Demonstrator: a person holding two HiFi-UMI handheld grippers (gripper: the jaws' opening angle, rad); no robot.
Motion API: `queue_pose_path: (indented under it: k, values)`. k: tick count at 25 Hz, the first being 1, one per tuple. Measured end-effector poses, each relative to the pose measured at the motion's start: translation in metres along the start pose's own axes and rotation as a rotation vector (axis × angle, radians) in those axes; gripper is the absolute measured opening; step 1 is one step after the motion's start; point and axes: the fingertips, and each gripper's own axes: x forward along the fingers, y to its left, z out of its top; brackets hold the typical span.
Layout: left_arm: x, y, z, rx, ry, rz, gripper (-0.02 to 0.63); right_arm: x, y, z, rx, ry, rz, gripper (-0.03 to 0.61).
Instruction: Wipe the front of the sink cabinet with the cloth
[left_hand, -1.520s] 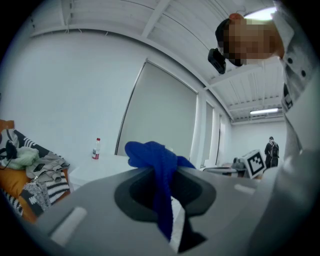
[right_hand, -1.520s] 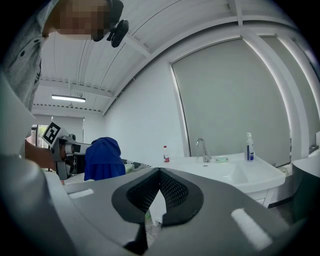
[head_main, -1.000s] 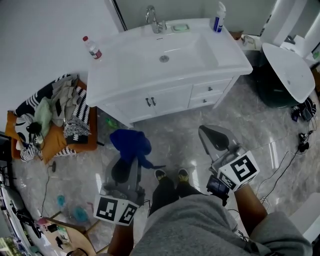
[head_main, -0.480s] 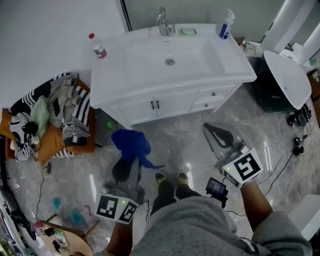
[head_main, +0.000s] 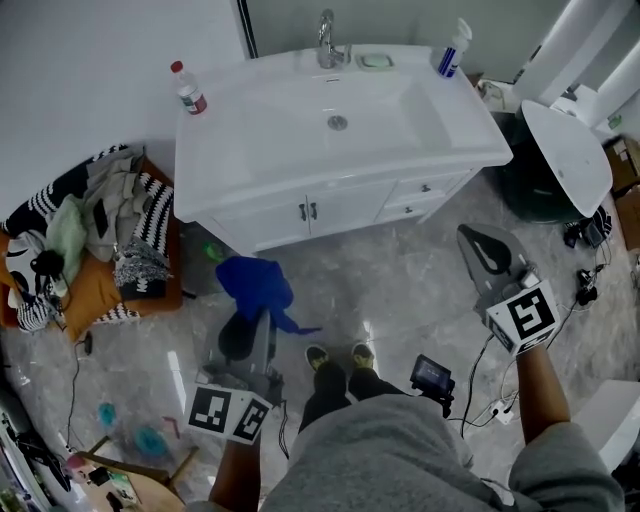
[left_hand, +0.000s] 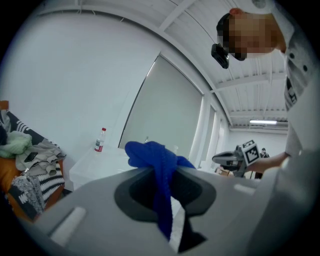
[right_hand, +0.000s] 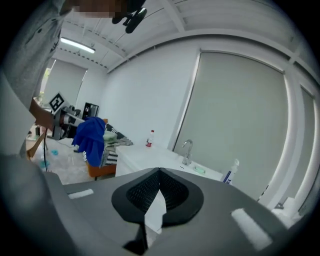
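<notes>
Blue cloth (head_main: 252, 284), white sink cabinet (head_main: 335, 209), grey marbled floor (head_main: 400, 275), red-capped bottle (head_main: 187, 90)

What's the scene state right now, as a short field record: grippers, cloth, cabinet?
left gripper: shut on blue cloth, which hangs from the jaws
right gripper: shut, empty, held off to the right
sink cabinet: white, doors closed, cloth not yet touching its front
countertop: faucet, red-capped bottle, spray bottle
wiping: not started

The floor (head_main: 400, 270) is grey and shiny. A white wall (head_main: 90, 70) fills the upper left. Clothes (head_main: 110, 225) lie heaped below it
</notes>
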Motion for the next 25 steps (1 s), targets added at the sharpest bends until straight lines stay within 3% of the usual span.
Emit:
queue_pose_path:
  k: [4, 11, 21, 25]
  values:
    - [0.007, 0.015, -0.005, -0.025, 0.011, -0.001, 0.074, 0.018, 0.022, -0.002, 0.169, -0.055, -0.027, -0.002]
    - [0.015, 0.042, -0.032, -0.037, 0.055, 0.070, 0.074, 0.054, 0.077, -0.012, 0.257, -0.097, 0.075, -0.001]
    - [0.043, 0.088, -0.094, 0.023, 0.071, 0.276, 0.074, 0.126, 0.083, -0.057, 0.385, -0.196, 0.180, -0.001]
    - [0.065, 0.111, -0.134, 0.050, 0.084, 0.364, 0.074, 0.158, 0.093, -0.082, 0.446, -0.241, 0.198, -0.002]
